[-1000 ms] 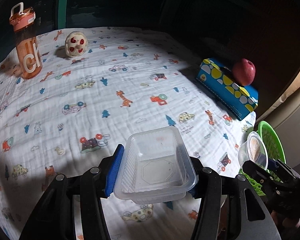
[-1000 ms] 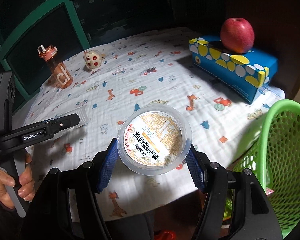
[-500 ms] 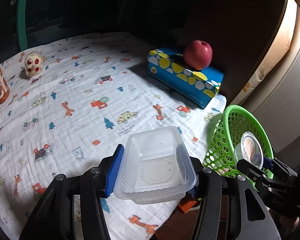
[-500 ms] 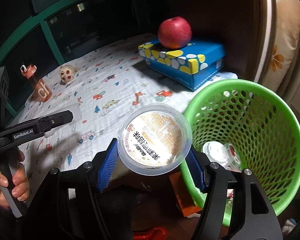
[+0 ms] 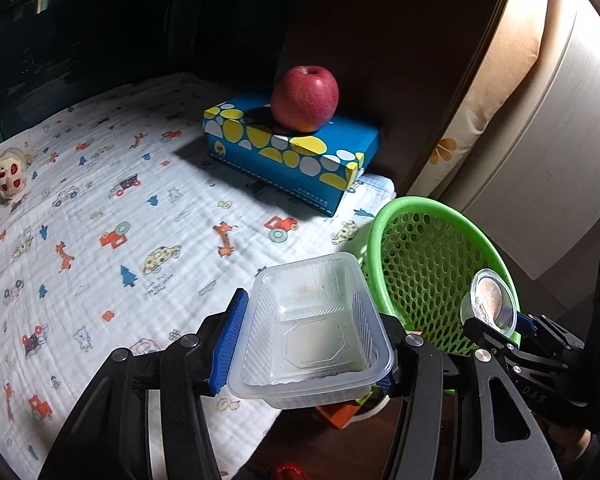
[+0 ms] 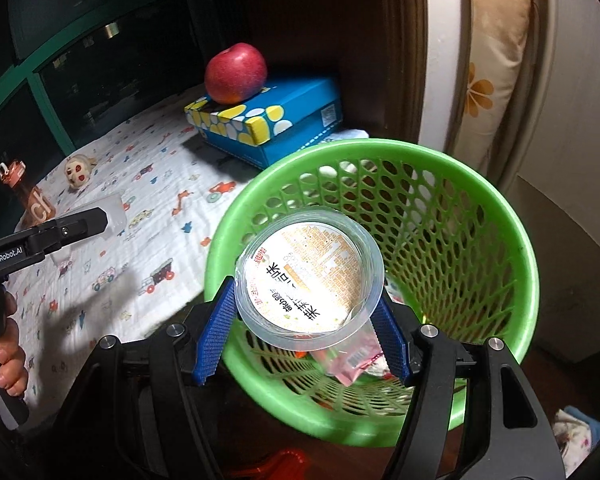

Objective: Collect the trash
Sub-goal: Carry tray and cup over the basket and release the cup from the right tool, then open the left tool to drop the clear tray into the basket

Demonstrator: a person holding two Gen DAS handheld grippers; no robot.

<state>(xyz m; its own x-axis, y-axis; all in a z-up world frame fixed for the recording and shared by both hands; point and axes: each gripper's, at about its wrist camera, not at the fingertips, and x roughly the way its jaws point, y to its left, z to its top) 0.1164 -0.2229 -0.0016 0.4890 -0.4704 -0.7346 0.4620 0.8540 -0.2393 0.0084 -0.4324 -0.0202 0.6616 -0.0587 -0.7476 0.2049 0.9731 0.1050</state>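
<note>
Over green basket [image 6: 500, 216], right hand-held gripper [image 6: 306, 316] clamps round cup [image 6: 308, 280].

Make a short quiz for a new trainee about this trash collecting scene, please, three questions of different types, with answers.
1. True or false: the right gripper holds its round cup above the green basket.
2. What does the left gripper hold? A) bottle B) clear tray C) apple
3. Fill in: the apple rests on the blue ____.

Key: 1 true; 2 B; 3 box.
</note>
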